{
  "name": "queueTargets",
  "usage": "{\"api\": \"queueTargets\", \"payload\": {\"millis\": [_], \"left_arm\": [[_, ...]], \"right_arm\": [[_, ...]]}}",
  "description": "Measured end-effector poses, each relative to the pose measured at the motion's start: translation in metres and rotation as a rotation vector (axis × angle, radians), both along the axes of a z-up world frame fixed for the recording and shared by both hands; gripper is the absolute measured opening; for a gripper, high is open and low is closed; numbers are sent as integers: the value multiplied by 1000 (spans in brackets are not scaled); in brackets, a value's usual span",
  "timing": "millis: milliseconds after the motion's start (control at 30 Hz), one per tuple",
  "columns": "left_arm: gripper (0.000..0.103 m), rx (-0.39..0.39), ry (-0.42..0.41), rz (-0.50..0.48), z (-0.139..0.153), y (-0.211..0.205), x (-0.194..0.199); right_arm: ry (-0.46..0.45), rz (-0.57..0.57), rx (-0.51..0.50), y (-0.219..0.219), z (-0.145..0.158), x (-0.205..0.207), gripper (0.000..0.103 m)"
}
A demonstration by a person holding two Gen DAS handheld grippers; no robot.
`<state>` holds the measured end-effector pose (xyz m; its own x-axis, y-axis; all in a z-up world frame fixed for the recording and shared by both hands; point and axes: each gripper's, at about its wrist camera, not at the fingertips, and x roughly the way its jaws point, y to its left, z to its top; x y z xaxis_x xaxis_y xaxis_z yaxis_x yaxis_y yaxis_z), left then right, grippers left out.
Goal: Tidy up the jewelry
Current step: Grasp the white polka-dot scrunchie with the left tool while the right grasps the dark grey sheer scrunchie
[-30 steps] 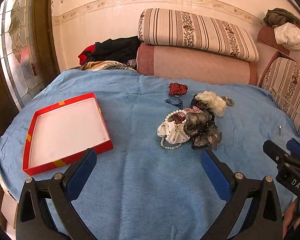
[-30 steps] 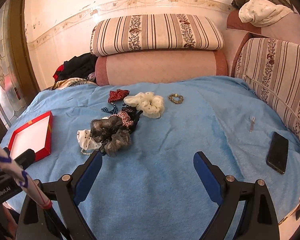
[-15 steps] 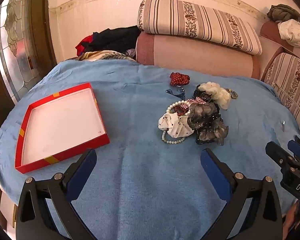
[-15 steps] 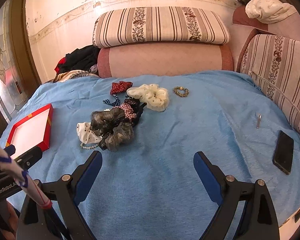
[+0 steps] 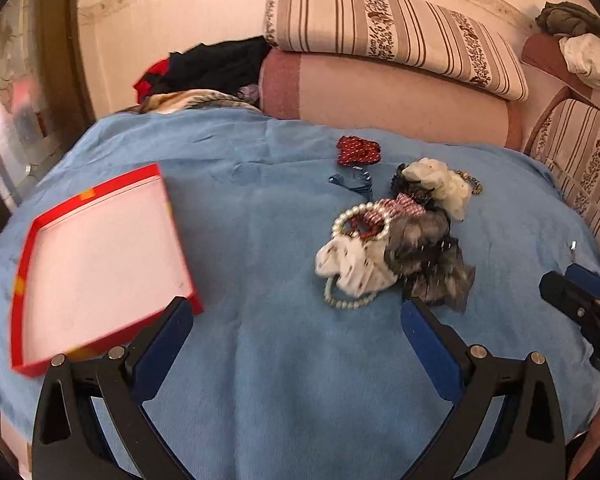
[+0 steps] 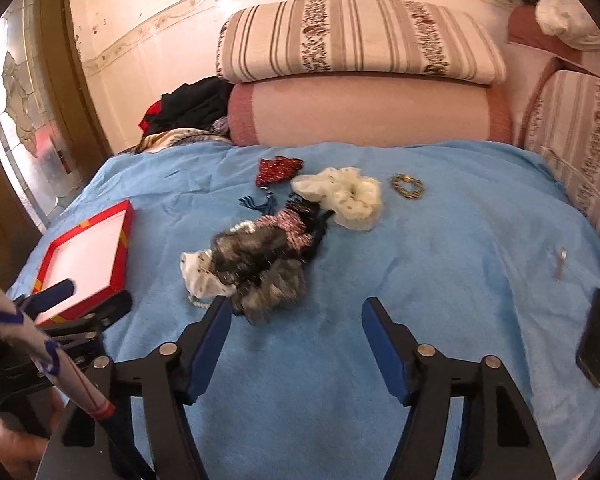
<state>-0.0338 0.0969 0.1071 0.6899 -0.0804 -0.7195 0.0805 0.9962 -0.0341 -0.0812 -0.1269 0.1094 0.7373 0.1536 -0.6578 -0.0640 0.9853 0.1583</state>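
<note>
While right claw (image 6: pixel 296 326) closes on nothing and left claw (image 5: pixel 296 326) gapes empty, jewelry heap (image 5: pixel 396 248) sits mid-bed: pearl strand, grey, cream, spotted-white scrunchies tangled; red tray (image 5: pixel 96 260) near left edge.

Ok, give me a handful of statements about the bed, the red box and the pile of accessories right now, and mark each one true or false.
1. The red box has nothing in it. True.
2. The gold bracelet lies inside the red box. False: it lies on the blue blanket, beside the cream scrunchie.
3. The right gripper is clamped on the grey scrunchie. False: its jaws are closing, but nothing is between them.
4. A dark phone lies on the blanket, apart from the pile. True.
5. The pearl necklace is partly under the other accessories. True.
6. The left gripper holds the pearl necklace. False: its jaws are open and hold nothing.
</note>
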Motion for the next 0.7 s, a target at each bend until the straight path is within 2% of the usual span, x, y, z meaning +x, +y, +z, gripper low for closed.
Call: {"api": "queueTargets", "payload": {"millis": [133,233,333,433,567,633,700], "left_arm": [[103,44,-2,-13,-3,-3,28],[103,3,43,-17,-17,4,37],[103,-18,98,-27,-31,8,43],[103,-10,97,-38,-34,7,42],[103,-7,93,-51,-34,5,41],[103,-15,93,-53,-34,6,42],[103,-21,91,-46,-34,8,43]], "right_arm": [[29,24,51,-3,4,25,65],[58,30,60,-4,1,43,57],[87,33,99,-5,-10,54,57],[184,40,201,-10,-37,72,57],[239,20,201,-12,-55,83,57],[235,24,202,-10,-56,86,63],[231,31,199,-5,-58,90,65]]}}
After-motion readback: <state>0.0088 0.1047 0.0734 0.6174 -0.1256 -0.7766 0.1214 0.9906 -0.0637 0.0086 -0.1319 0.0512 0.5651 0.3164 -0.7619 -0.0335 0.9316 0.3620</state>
